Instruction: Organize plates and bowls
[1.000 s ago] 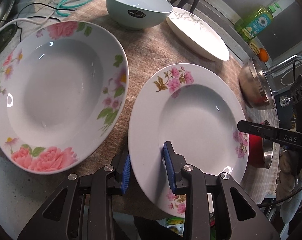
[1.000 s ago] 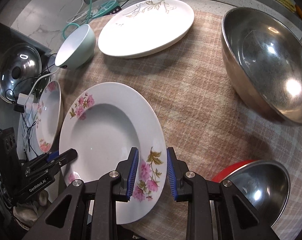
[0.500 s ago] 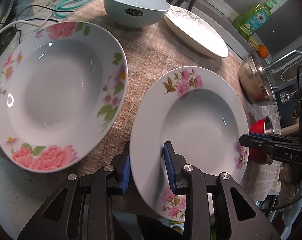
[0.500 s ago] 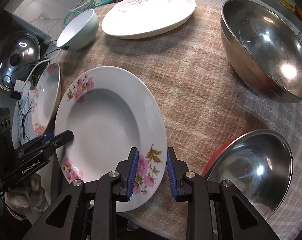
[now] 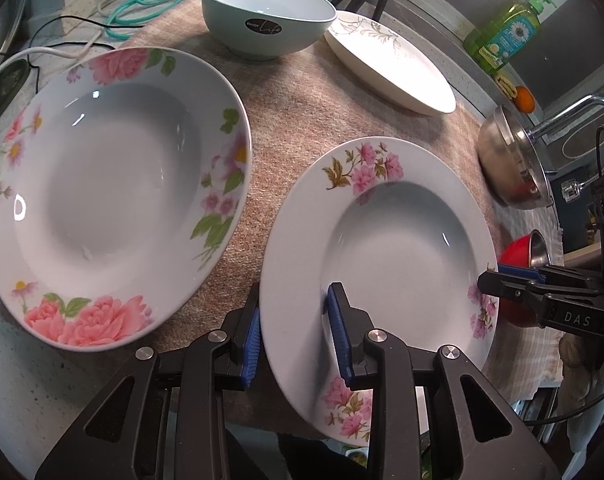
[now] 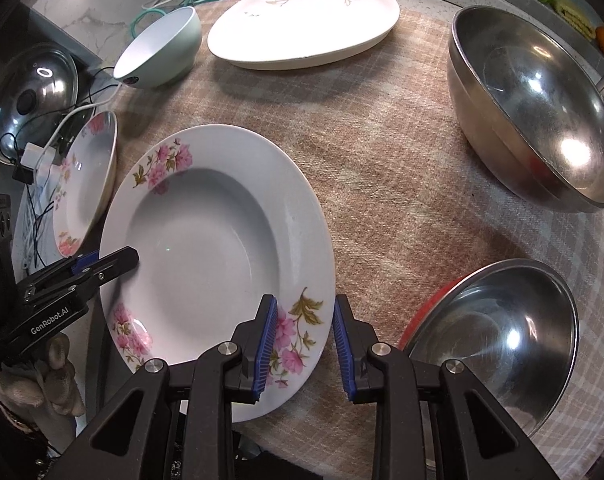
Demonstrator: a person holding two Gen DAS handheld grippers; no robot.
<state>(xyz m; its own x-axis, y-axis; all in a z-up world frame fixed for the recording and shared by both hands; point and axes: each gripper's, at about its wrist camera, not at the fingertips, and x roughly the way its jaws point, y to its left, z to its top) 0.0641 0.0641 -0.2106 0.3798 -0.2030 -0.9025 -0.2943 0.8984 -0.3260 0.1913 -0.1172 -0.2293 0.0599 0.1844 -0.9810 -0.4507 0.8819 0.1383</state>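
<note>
Checked cloth covers the counter. From the left wrist, the left gripper pinches the near rim of the small-flowered plate, lifting it beside the peony plate, probably for stacking.

From the right wrist, the right gripper clamps the opposite rim, sharing the weight, near two steel bowls.

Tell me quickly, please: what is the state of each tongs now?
Left tongs: closed on the rim of the small-flowered plate.
Right tongs: closed on the opposite rim of the same plate.
</note>
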